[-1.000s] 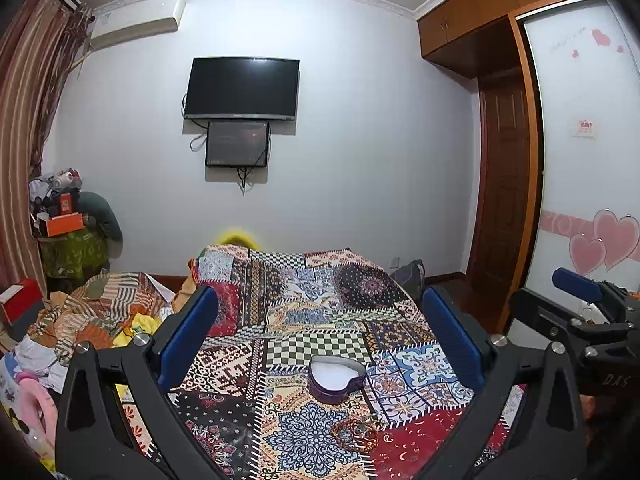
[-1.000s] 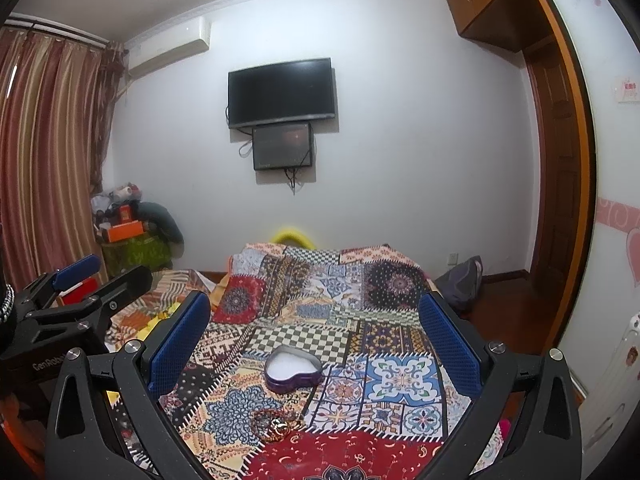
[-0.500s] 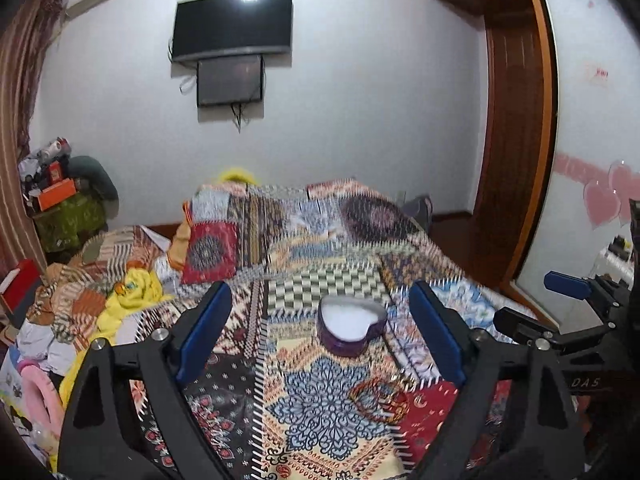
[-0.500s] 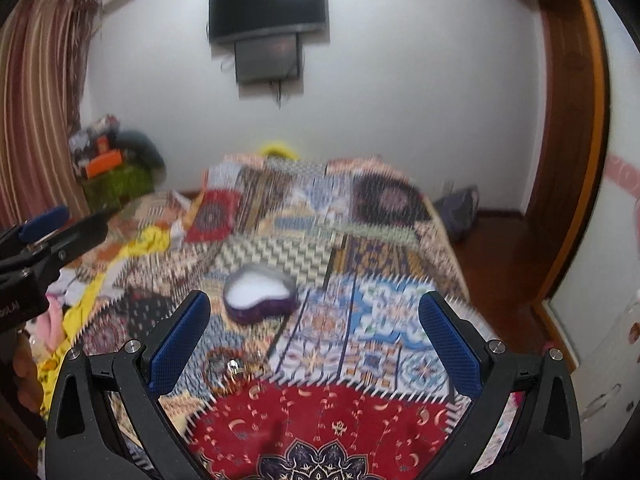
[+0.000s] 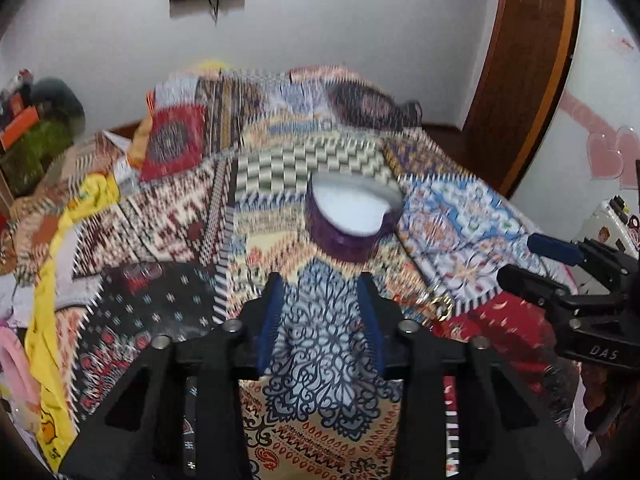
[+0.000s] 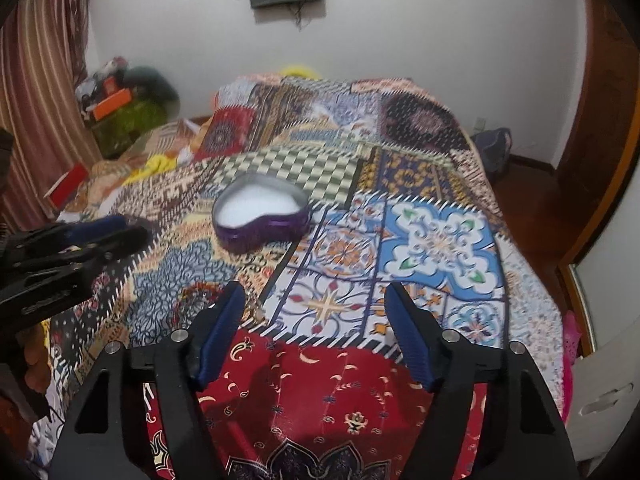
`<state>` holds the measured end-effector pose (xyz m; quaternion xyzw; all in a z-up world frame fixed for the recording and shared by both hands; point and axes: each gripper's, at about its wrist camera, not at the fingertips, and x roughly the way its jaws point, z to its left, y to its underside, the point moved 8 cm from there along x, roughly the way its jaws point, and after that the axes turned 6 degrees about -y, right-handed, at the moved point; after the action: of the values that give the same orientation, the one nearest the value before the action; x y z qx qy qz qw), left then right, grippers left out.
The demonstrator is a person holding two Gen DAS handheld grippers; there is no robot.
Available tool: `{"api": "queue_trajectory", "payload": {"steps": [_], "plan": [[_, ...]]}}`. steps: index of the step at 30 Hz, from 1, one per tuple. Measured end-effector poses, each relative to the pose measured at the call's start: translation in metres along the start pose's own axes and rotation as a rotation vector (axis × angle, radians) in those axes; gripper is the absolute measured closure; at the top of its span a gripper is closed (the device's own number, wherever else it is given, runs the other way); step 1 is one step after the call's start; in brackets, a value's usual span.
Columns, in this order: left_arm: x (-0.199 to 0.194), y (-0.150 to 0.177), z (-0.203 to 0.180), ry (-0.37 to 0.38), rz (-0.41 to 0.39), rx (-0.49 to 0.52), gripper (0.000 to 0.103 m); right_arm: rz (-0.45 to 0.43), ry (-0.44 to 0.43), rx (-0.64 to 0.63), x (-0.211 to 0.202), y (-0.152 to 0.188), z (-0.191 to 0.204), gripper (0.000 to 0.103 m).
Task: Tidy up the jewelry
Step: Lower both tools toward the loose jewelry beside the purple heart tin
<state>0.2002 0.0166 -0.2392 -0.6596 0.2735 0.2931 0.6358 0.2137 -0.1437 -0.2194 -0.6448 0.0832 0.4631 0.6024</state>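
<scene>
Purple metal is forming the wall of the heart-shaped box [image 6: 260,220], which is sitting open on the patchwork bedspread [image 6: 436,240] with a plain white lining facing up. In the right wrist view, going left to right, the left gripper [image 6: 116,228] is reaching in from the left edge over the dark patches, the box is lying just beyond it toward the middle of the bed, and the right gripper [image 6: 316,320] is hanging over the red patch in the foreground. Its jaws are standing apart with nothing between them. Beside its left blue pad, a tangle of beaded jewelry [image 6: 200,300] is resting on the blue scroll-patterned patch, near the box but apart from it; the beads are looking reddish and gold, and finer detail is too small to tell.

In the left wrist view, the left gripper [image 5: 320,312] is pointing straight at the heart-shaped box [image 5: 352,216], which is blurring with motion. Its jaws are standing partly apart and holding nothing. To the right, a gold ring-like piece [image 5: 440,306] is glinting on the bedspread [image 5: 160,232], and the right gripper [image 5: 536,264] is entering from the right edge.
</scene>
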Motion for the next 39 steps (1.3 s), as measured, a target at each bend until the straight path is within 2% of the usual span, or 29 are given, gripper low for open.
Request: {"api": "queue_trajectory", "payload": {"steps": [6,14,21,23,28,31,32,39], "plan": [[0.015,0.016,-0.011,0.056,0.079,0.016,0.072,0.065,-0.053,-0.003,0.020,0.006,0.004,0.047],[0.022,0.017,-0.021,0.105,0.098,0.038,0.072,0.106,-0.117,-0.012,0.033,0.005,0.012,0.055],[0.028,0.021,-0.029,0.137,0.114,0.048,0.084,0.151,-0.152,-0.026,0.049,0.004,0.024,0.065],[0.030,0.022,-0.030,0.151,0.122,0.044,0.088,0.168,-0.160,-0.032,0.053,0.004,0.027,0.071],[0.033,0.024,-0.031,0.204,0.134,0.013,0.092,0.209,-0.185,-0.045,0.063,0.009,0.031,0.079],[0.033,0.024,-0.032,0.220,0.132,0.001,0.096,0.211,-0.204,-0.048,0.063,0.010,0.033,0.087],[0.032,0.024,-0.032,0.227,0.128,-0.004,0.097,0.208,-0.205,-0.051,0.063,0.009,0.033,0.093],[0.019,0.015,-0.031,0.228,0.082,-0.005,0.099,0.171,-0.204,-0.046,0.057,0.006,0.034,0.098]]}}
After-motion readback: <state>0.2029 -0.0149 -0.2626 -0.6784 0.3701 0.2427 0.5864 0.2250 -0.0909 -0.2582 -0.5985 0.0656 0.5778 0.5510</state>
